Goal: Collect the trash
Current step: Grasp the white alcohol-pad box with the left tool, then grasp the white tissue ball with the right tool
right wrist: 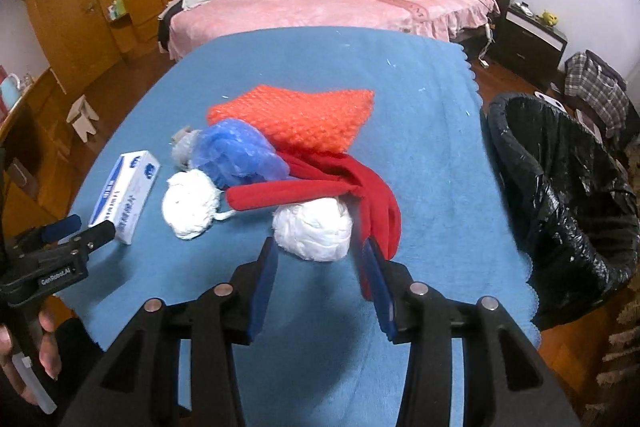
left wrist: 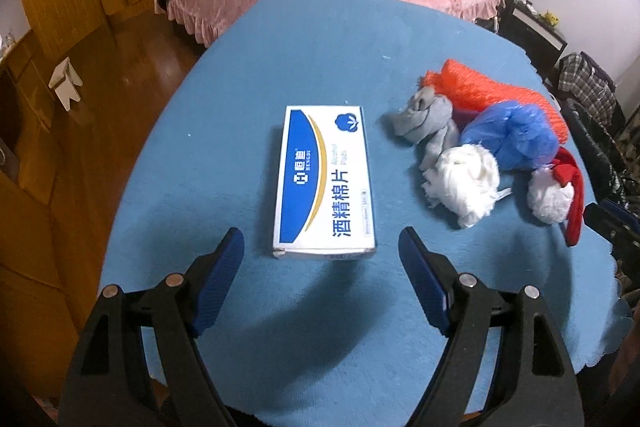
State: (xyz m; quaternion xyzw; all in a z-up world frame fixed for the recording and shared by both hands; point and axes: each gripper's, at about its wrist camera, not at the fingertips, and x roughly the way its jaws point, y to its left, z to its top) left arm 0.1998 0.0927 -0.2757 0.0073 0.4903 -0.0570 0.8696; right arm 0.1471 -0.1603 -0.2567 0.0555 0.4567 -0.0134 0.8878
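left gripper (left wrist: pixel 322 247) hangs over the blue cloth (left wrist: pixel 320 67), jaws spread wide and empty, the box (left wrist: pixel 325 183) just beyond the tips. right gripper (right wrist: pixel 320 259) stands about half open, nothing between the pads; the near wad (right wrist: pixel 314 233) lies just ahead of the tips, not touched as far as can be seen.

trash sits in one cluster on the cloth: two white wads, the far wad (right wrist: pixel 191 205) nearer the box; a blue bag (right wrist: pixel 240 157); an orange net (right wrist: pixel 300 117); a red strip (right wrist: pixel 320 183); a grey rag (left wrist: pixel 426 123). the bin (right wrist: pixel 560 195), black-lined, stands off the cloth's right edge.

handling, as judged: the wads look light and soft and should squash under the pads; take the near one across its middle. the red strip drapes over its top and may drag along. bag and net look thin and slick, likely to slip unless pinched at a bunched fold. the box looks stiff and light; take it across its short width.

not determined: whether the box is full or empty; how much of the rag lies under the bag; the bin's contents; the bin's base, which is cut off.
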